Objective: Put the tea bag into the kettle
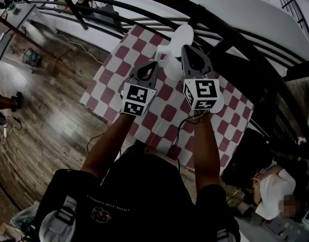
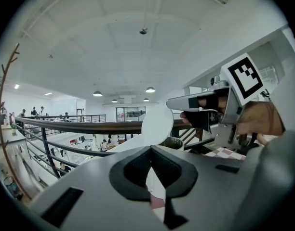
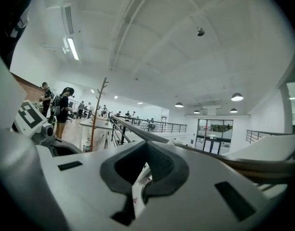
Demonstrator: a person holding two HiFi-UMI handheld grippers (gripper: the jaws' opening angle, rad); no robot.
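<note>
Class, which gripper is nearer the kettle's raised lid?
Right. The right gripper hangs just beside the lid, while the left gripper sits lower and to the left, by the kettle body.

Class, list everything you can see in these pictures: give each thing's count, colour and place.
table: one, red-and-white checked cloth, middle of head view.
kettle: one, white, lid up, on the table.
tea bag: one, white with red print, in the right gripper.
railing: one, black, beyond the table.
floor: brown wood, left of the table.
seated person: one, white top, lower right of head view.
left gripper: one, grey, jaws together, near the kettle.
right gripper: one, grey, shut on the tea bag.
</note>
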